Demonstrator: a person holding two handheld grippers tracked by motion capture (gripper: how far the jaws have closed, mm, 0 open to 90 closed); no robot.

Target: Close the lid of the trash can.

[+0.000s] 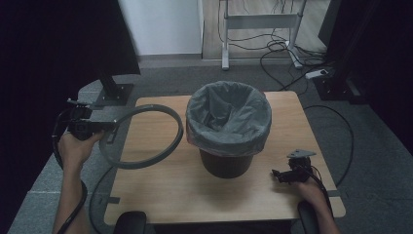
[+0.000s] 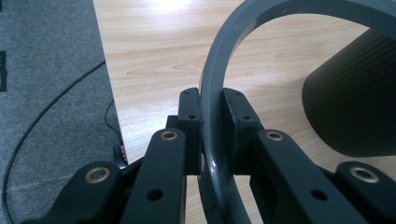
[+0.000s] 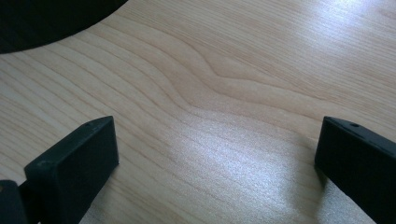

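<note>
The left claw (image 1: 104, 127) is clamped on the grey ring (image 1: 160, 151), a wide hoop of flat plastic band. In the left gripper view the band (image 2: 215, 93) runs upright between the two pads, which press on it from either side, and curves away toward the bin. In the high view the ring is held off the counter (image 1: 160, 195) at the counter's left edge, its plane roughly level and tilted a little, with the grip at its left rim and its far rim just beside the bin.

The bin (image 1: 228, 127) stands right of the ring, near the middle of the counter. It is a dark round tub lined with a grey bag (image 1: 229, 112), whose mouth is folded out and down over the rim. The bag sags loosely inside; I see nothing in it, though its bottom is in shadow.

The relation the next move seems to turn on: the ring lies to the left of the bin's mouth and looks about as wide as it, so it would have to travel rightward and be centred above the rim before coming down around the folded bag.

The right claw (image 1: 281, 175) rests low at the counter's right front, well apart from the ring and nearer the bin's base. Its jaws stand wide apart with nothing but bare wood (image 3: 224, 93) between them. The left hand (image 1: 75, 146) is the one carrying the work
</note>
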